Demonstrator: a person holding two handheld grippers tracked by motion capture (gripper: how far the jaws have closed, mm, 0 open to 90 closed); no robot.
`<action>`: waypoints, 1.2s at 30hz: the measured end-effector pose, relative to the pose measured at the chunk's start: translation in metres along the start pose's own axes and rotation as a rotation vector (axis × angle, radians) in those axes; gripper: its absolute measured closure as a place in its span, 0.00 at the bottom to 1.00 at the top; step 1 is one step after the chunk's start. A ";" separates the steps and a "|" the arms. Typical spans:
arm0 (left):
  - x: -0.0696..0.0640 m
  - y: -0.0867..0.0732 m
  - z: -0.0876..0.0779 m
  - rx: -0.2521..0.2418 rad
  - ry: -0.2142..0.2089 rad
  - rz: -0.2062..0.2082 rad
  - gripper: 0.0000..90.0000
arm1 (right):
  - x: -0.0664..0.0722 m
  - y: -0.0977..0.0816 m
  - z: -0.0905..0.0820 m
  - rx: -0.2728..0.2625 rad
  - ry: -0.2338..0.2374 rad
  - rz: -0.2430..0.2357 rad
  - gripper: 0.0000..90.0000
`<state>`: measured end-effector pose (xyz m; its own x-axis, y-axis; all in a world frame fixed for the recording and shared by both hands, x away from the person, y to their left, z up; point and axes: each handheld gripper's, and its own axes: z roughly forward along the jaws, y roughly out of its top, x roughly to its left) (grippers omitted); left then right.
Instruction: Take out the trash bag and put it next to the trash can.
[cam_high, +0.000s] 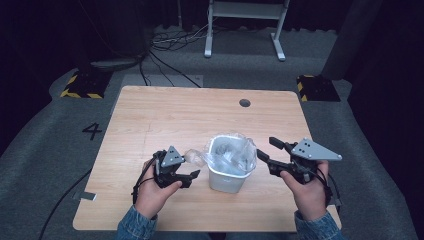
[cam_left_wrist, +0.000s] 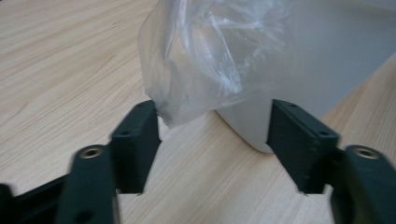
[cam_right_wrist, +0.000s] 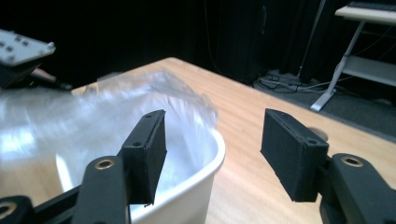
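A small white bin (cam_high: 227, 179) stands near the middle of the wooden table (cam_high: 165, 115), lined with a clear plastic bag (cam_high: 231, 150) that puffs over its rim. My left gripper (cam_high: 192, 167) sits just left of the bin, open. In the left gripper view a fold of the bag (cam_left_wrist: 210, 56) hangs down the bin's wall (cam_left_wrist: 327, 60) and brushes one jaw, with the left gripper (cam_left_wrist: 212, 135) not pressing on it. My right gripper (cam_high: 266, 148) is at the bin's right side, open. In the right gripper view the right gripper (cam_right_wrist: 212, 149) straddles the rim (cam_right_wrist: 205, 172) beside the bag (cam_right_wrist: 116, 107).
A round cable hole (cam_high: 244, 103) lies in the table's far part. Beyond the table stand a white desk frame (cam_high: 245, 25), floor cables (cam_high: 170, 42) and two yellow-and-black blocks (cam_high: 82, 85) (cam_high: 317, 87). The person's hands and denim sleeves come in at the near edge.
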<state>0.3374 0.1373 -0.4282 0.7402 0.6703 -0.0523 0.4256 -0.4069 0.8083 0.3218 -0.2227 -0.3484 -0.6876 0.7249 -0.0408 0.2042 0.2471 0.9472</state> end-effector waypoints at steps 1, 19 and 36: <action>0.000 0.001 0.001 -0.003 -0.009 0.003 0.47 | 0.001 -0.002 -0.001 0.007 0.008 0.001 0.45; 0.002 0.049 -0.035 -0.243 0.019 0.018 0.99 | 0.037 -0.004 0.031 0.127 0.187 -0.076 0.39; -0.031 0.111 -0.032 -0.323 -0.129 0.108 0.99 | 0.051 0.009 0.069 0.128 0.227 -0.091 0.29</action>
<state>0.3452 0.0917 -0.3183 0.8404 0.5418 -0.0137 0.1706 -0.2405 0.9555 0.3364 -0.1396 -0.3640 -0.8428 0.5369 -0.0377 0.2113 0.3944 0.8943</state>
